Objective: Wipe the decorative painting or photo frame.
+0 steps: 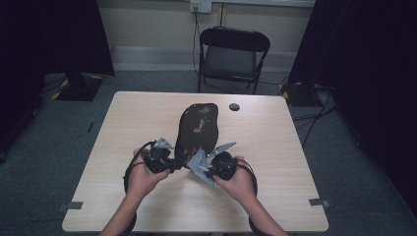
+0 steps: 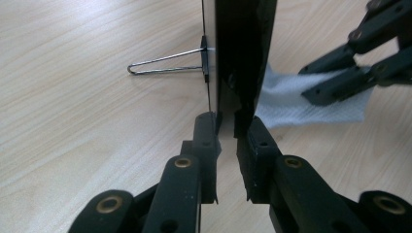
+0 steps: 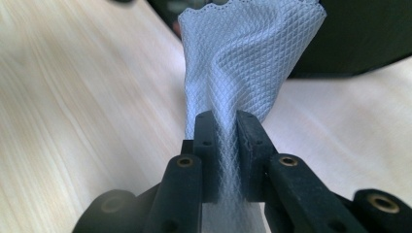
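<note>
Running from 6 to 12 o'clock across the surface (image 1: 123, 123), the mirror (image 1: 197, 129) stands on its near edge, clenched by the left tongs (image 2: 227, 121). Right tongs (image 3: 227, 120) grip a white cloth (image 3: 243, 58) beside it. The left gripper view reveals a wire stand (image 2: 163, 63) behind; a chair (image 1: 232, 54) sits beyond.

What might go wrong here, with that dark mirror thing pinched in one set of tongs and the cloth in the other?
1. The left tongs pinch only the bottom edge of the standing dark mirror; pushing with the cloth could tip it or make it slip.
2. Its thin wire stand looks slight, so it may give little support.
3. The right tongs hold the white cloth by a narrow bunch; it might pull free while rubbing.
</note>
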### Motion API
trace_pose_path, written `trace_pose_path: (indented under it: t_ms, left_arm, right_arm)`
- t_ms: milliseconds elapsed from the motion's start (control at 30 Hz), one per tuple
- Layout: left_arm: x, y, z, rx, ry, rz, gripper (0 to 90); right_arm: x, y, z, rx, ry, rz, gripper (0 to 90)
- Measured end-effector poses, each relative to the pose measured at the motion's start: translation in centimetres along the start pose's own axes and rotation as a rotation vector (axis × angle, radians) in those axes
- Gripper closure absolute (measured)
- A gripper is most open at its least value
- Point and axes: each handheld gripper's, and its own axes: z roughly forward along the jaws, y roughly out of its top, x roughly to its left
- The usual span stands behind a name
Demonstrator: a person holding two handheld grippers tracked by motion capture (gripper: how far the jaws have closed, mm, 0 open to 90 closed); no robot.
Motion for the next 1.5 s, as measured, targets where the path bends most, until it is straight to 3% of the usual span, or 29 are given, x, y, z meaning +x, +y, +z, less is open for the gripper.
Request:
trace_pose_path:
  t_ms: [300, 500, 767, 1067, 1233, 1500]
  left_arm:
    - [0.0, 0.0, 0.0, -0.002, 0.002, -0.003, 78.6]
    - [0.0, 0.0, 0.0, -0.001, 0.002, 0.002, 78.6]
    - [0.0, 0.0, 0.0, -0.002, 0.002, 0.003, 78.6]
    - [-0.1, 0.0, 0.1, -0.007, 0.0, -0.005, 78.6]
    - [0.0, 0.0, 0.0, -0.005, -0.002, -0.001, 78.7]
    - [0.0, 0.0, 0.1, -0.007, -0.002, -0.003, 78.6]
  right_arm:
    - [-0.3, -2.0, 0.8, 0.048, 0.018, 0.019, 80.8]
    - [-1.0, -2.1, -1.2, 0.022, -0.002, 0.027, 80.8]
    - [-1.4, 1.9, -6.9, -0.096, -0.057, -0.007, 80.8]
    - [-0.2, 8.2, -13.7, -0.269, -0.112, -0.066, 80.8]
    - [0.5, 9.6, -13.3, -0.258, -0.108, -0.086, 80.8]
    - [0.8, 9.4, -11.6, -0.227, -0.088, -0.088, 80.8]
